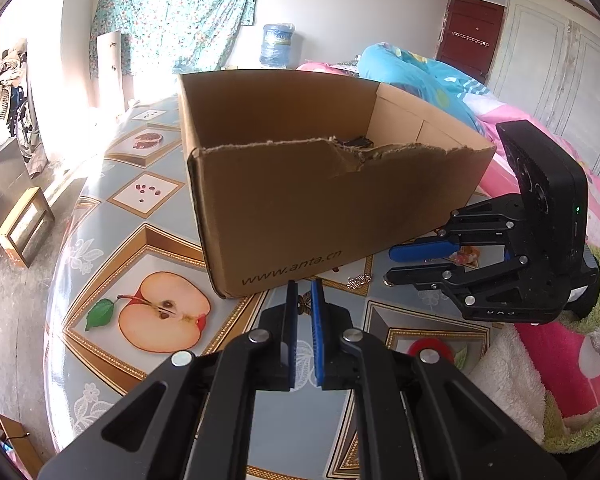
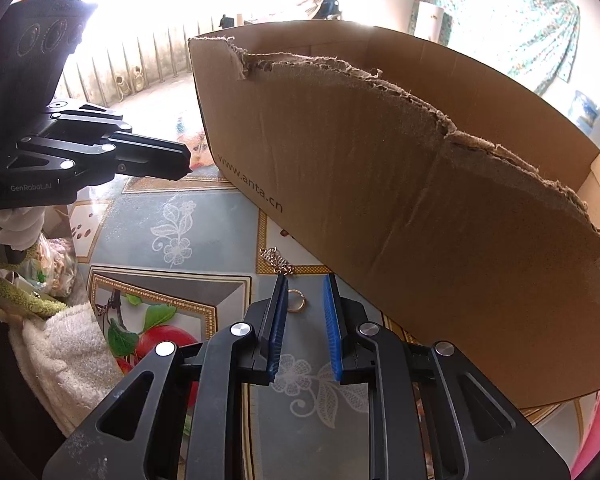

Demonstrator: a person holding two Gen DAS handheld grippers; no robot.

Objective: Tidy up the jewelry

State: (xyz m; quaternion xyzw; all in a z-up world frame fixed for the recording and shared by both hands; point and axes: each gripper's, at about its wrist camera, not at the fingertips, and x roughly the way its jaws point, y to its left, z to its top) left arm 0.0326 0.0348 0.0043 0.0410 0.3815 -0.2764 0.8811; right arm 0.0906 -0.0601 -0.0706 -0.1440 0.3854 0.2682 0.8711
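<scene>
A torn brown cardboard box (image 1: pixel 300 184) printed "www.anta.cn" stands on the fruit-print table (image 1: pixel 148 264); it also fills the right wrist view (image 2: pixel 420 208). A dark item (image 1: pixel 358 142) lies inside it, mostly hidden. A silver chain (image 2: pixel 278 260) and a gold ring (image 2: pixel 296 301) lie on the table beside the box; the chain also shows in the left wrist view (image 1: pixel 359 280). My right gripper (image 2: pixel 305 294) is open just above the table with the ring between its fingertips; it also shows in the left wrist view (image 1: pixel 388 266). My left gripper (image 1: pixel 304 294) is nearly closed and empty, near the box's front corner; it also shows in the right wrist view (image 2: pixel 186 162).
A bed with pink and blue bedding (image 1: pixel 540 152) lies right of the table. A white and green towel (image 2: pixel 68 344) hangs at the table's near edge. A water jug (image 1: pixel 277 44) stands behind the box. A wooden stool (image 1: pixel 24 228) stands on the floor at left.
</scene>
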